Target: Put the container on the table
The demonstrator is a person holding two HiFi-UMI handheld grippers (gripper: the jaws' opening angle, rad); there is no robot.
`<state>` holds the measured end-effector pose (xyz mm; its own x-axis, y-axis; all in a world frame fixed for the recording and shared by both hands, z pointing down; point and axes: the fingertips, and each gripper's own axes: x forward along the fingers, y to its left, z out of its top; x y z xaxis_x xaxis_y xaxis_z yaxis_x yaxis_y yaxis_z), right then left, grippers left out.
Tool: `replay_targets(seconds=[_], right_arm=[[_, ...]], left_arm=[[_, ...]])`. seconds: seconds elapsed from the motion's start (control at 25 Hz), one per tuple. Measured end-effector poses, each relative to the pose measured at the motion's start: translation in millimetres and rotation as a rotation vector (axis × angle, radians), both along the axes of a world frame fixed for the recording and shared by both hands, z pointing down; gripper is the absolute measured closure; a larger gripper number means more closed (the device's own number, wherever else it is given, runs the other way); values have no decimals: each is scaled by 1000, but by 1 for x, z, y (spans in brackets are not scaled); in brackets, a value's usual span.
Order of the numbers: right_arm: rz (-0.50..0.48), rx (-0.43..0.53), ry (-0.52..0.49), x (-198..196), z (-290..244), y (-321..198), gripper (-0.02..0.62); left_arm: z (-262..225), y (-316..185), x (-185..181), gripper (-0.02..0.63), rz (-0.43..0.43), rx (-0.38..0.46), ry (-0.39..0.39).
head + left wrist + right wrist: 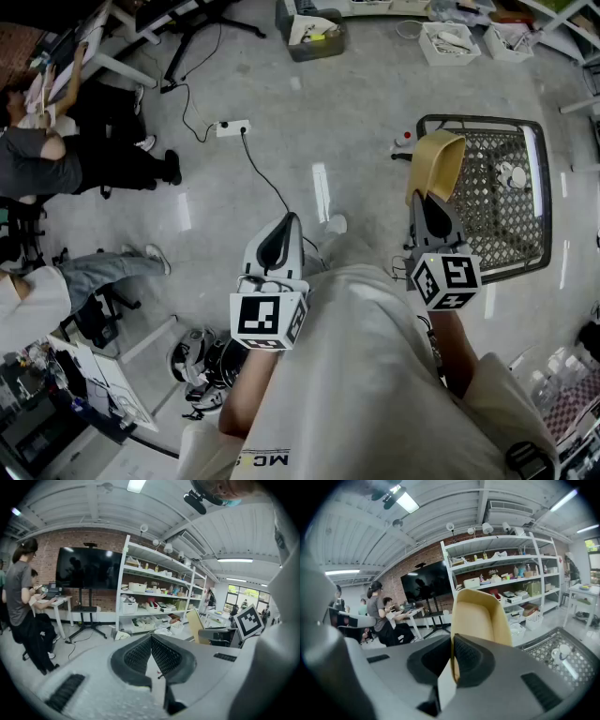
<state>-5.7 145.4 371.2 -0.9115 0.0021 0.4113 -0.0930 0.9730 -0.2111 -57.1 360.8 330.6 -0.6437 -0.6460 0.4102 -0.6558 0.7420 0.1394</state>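
A tan, tray-shaped container (437, 166) (480, 617) stands on edge in my right gripper (429, 208) (451, 645), which is shut on its rim. In the head view it hangs over the left edge of a black wire basket (525, 192). My left gripper (277, 242) (151, 646) is held lower left of it, over the floor, jaws shut with nothing between them. In the left gripper view the container (195, 625) shows at the right, beside the right gripper's marker cube (248, 620). No table is in view near the grippers.
The wire basket (569, 656) holds a small white object (512, 176). A power strip and cable (232, 127) lie on the concrete floor. People sit at a desk on the left (37, 155). White shelves with boxes (154, 602) line the brick wall.
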Motion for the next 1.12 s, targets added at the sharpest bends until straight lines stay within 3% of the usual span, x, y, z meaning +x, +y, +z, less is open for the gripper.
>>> replay_targets(seconds=[0.24, 0.4, 0.72, 1.12], right_arm=[[144, 23, -32, -9, -16, -25, 566], [254, 35, -20, 13, -8, -47, 566], [601, 89, 25, 74, -15, -58, 566], [805, 59, 4, 77, -17, -54, 566]], left_arm=[[-16, -73, -46, 581, 234, -13, -25], [-8, -118, -41, 581, 380, -17, -10], [15, -188, -24, 581, 797, -32, 48], [10, -213, -26, 581, 992, 1, 60]])
